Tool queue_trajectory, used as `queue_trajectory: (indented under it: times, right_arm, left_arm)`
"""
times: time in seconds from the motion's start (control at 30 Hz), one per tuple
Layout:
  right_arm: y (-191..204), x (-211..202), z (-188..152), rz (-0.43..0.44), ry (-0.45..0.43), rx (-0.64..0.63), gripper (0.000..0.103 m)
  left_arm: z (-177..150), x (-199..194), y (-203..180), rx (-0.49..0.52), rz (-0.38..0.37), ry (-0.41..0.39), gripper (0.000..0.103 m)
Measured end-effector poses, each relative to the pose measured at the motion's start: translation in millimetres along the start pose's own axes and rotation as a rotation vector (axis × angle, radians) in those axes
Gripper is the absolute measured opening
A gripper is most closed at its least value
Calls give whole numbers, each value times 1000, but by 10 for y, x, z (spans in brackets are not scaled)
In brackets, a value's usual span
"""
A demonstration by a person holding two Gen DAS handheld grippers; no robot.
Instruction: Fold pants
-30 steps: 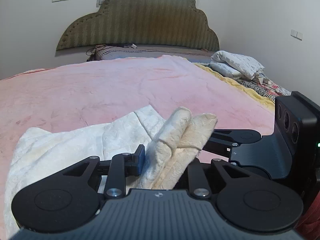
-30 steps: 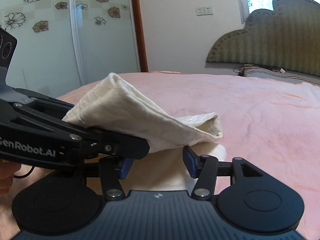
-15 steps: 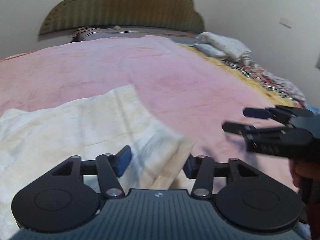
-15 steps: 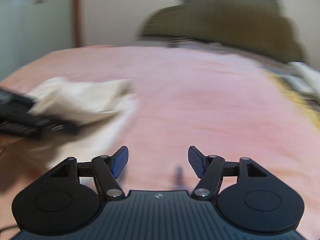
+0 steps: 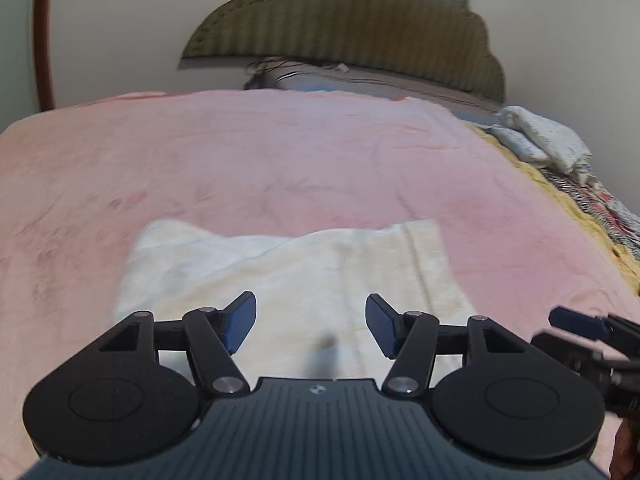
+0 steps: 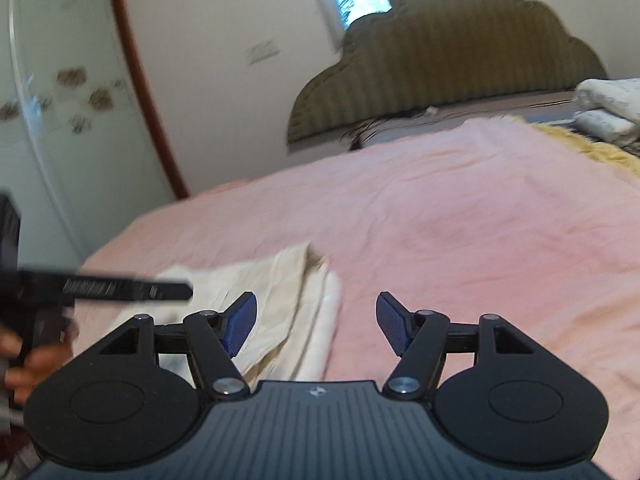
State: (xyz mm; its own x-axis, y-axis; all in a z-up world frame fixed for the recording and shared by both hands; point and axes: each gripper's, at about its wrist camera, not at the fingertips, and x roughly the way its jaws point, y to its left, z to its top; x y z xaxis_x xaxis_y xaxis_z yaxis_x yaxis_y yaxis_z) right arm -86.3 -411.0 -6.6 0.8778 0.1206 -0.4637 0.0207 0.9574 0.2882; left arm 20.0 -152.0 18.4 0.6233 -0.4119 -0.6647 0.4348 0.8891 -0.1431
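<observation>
The cream pants (image 5: 300, 272) lie folded flat on the pink blanket (image 5: 280, 160), in a stack of layers with one corner toward the far right. My left gripper (image 5: 310, 300) hovers open just above their near edge, with nothing between its blue pads. In the right wrist view the pants (image 6: 288, 292) sit left of centre, their layered right edge showing. My right gripper (image 6: 316, 300) is open and empty beside that edge, over bare blanket. Each gripper shows in the other's view: the right one (image 5: 568, 332) at the far right, the left one (image 6: 132, 290) at the left.
A padded olive headboard (image 5: 352, 24) stands at the far end of the bed. Folded white bedding (image 5: 540, 140) and a yellow blanket edge (image 5: 560, 200) lie along the right side. A glass door with flower decals (image 6: 60, 120) is to the left. A person's hand (image 6: 24, 360) holds the left gripper.
Both grippers have let go of the pants and opened. The raised fold has dropped flat onto the stack. Both grippers have pulled back and turned.
</observation>
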Motion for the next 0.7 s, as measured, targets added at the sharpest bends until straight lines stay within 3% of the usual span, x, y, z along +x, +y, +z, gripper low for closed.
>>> queue_trajectory:
  times: [0.07,0.1,0.17,0.2,0.27,0.4,0.47,0.57,0.7]
  right_arm:
    - [124,73,-85,7,63,-67,66]
    - [195,92,-156,-31,87,-113,66]
    - [250,62,-217,-187,70,-179,66]
    - [213,7,-217,-219,45,-163,66]
    - [84,-157,-180,-143,-9,-44,66]
    - [-215,-279,-181,281,-31,279,67]
    - [-272,-217,-246,398,-9,399,67]
    - [-282,-110,-318,449,33,473,67]
    - [-299,17,-388,445,93,523,67]
  left_arm:
    - [-44,-20,34,10,-41,22,63]
    - [-78,-43,15,28,-55,31,63]
    - [-149,-86,-52,72,-76,27,63]
    - [-181,-110,-98,99,-94,20,64]
    - [-259,-156,-196,167,-139,13,64]
    - [-387,-217,-248,225,-195,-13,67]
    - [-412,-202,-207,217,-182,-12,67]
    - [-431,-190,-161,231,-184,1,67]
    - [-482,-233,-235,313,-258,12,67]
